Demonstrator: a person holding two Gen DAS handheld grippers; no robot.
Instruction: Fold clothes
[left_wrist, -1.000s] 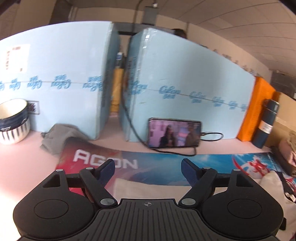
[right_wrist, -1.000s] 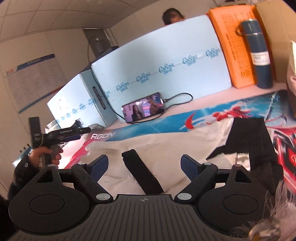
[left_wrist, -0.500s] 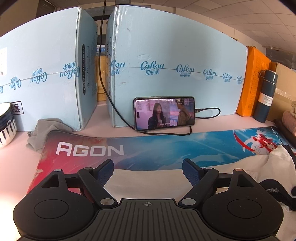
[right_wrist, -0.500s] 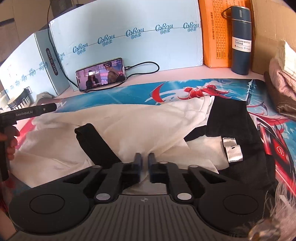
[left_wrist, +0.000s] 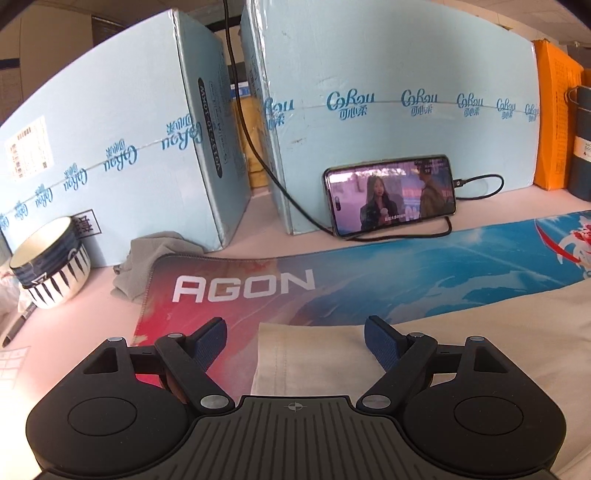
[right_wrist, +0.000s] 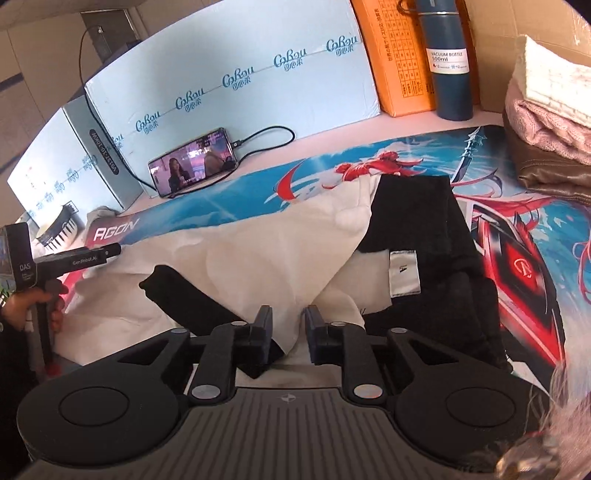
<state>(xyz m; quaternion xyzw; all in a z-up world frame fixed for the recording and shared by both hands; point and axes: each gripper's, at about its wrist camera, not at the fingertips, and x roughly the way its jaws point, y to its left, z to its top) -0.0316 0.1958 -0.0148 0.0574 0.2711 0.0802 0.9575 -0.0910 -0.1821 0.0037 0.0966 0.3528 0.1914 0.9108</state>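
Observation:
A white garment with black sleeves and collar (right_wrist: 266, 258) lies crumpled on the printed desk mat (right_wrist: 517, 236). My right gripper (right_wrist: 288, 332) sits low over its near edge, jaws narrowed with a fold of white cloth between them. My left gripper (left_wrist: 295, 341) is open, its fingers on either side of the garment's white corner (left_wrist: 325, 354) on the AGON mat (left_wrist: 243, 284). It also shows in the right wrist view (right_wrist: 74, 258), held at the garment's left edge.
Light blue boxes (left_wrist: 388, 92) stand along the back. A phone (left_wrist: 391, 195) playing video leans on them with its cable. A striped bowl (left_wrist: 48, 262) and grey rag (left_wrist: 147, 254) sit at left. A blue bottle (right_wrist: 448, 62), orange box (right_wrist: 399, 55) and stacked clothes (right_wrist: 546, 122) are at right.
My left gripper has dropped down and forward to the garment's white corner. My right gripper closed from wide open, then parted slightly, now low on the cloth's near edge.

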